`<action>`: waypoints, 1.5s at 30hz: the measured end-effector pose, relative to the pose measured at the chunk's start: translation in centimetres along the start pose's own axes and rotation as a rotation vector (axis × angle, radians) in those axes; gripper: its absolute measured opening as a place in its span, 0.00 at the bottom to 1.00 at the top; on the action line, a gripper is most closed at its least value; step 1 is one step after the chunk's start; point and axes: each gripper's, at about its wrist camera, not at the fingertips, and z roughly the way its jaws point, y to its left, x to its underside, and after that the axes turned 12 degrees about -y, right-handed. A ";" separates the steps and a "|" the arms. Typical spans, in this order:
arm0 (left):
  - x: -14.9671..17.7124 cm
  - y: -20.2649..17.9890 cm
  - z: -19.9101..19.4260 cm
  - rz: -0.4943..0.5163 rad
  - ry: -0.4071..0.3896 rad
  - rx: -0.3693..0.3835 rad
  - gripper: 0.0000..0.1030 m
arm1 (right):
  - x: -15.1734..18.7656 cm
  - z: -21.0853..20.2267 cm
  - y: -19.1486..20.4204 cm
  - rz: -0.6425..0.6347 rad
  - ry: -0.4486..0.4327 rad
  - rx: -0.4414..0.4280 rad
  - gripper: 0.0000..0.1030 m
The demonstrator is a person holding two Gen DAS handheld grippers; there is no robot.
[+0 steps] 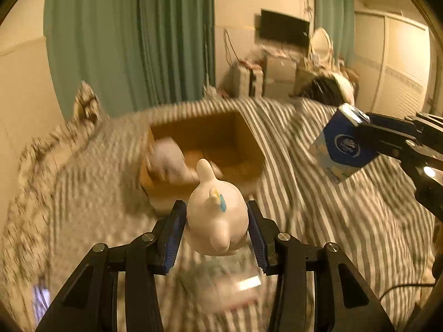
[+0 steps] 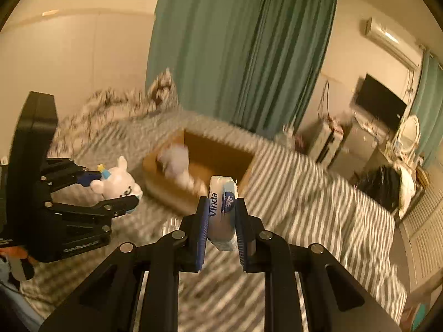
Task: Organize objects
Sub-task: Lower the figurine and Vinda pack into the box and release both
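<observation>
My left gripper point(image 1: 216, 210) is shut on a white rabbit toy point(image 1: 216, 215) and holds it above the striped bed, in front of an open cardboard box point(image 1: 243, 135). It also shows in the right wrist view point(image 2: 110, 191) with the white rabbit toy point(image 2: 119, 182). My right gripper point(image 2: 221, 207) is shut on a blue and white Vinda tissue pack point(image 2: 221, 210), held in the air to the right of the box point(image 2: 221, 152). The tissue pack also shows in the left wrist view point(image 1: 340, 144). A pale plush toy point(image 1: 169, 160) lies inside the box.
The bed has a grey and white striped cover point(image 1: 332, 221). A clear plastic packet point(image 1: 235, 285) lies on it under my left gripper. Patterned pillows point(image 2: 124, 102) sit at the head. Green curtains point(image 2: 235, 55), a TV point(image 2: 379, 105) and cluttered furniture stand beyond.
</observation>
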 end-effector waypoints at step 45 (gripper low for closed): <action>-11.0 4.2 10.3 -0.001 -0.099 -0.169 0.99 | -9.7 11.2 -6.9 0.148 -0.104 -0.056 0.73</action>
